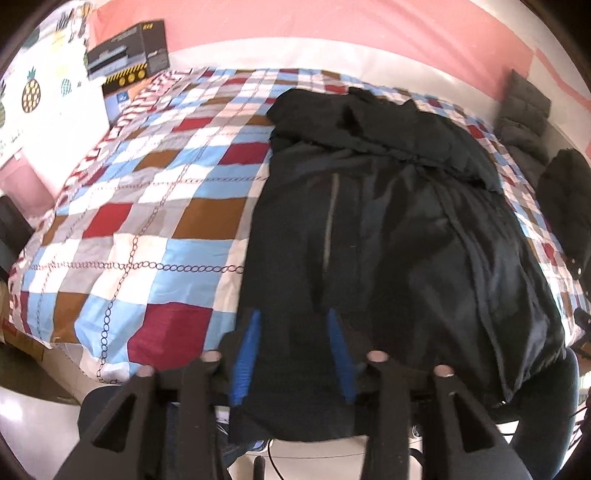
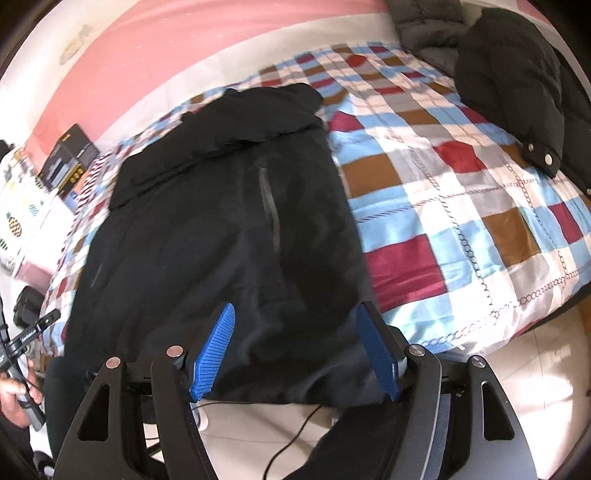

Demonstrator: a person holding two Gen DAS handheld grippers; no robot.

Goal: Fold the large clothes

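The near hem of a large black padded coat (image 2: 229, 236) is being straddled by both tools at the foot edge of the bed. The right gripper (image 2: 295, 354), with its ribbed blue pads (image 2: 214, 354), is being held with its jaws apart, and the dark cloth is lying between the pads without being pinched. The left gripper (image 1: 295, 354) is likewise being held with its jaws apart over the hem, its narrower gap also filled by loose cloth. The coat is being left spread lengthwise on the checked quilt of red, brown, blue and white squares (image 1: 155, 206), its hem drooping over the bed edge and its bulky collar end lying at the far side. A grey zip line (image 2: 269, 206) is showing down its middle.

Judged from this, the hem is about to be gripped for a fold toward the collar. Both layers should be taken deep into the pads, at matching points either side of the zip, so the fold is kept square.

Farther off, another black jacket with snap buttons (image 2: 517, 88) is lying at the quilt's far corner, and a dark printed cardboard box (image 1: 129, 51) is standing by the pink wall (image 1: 332, 22).
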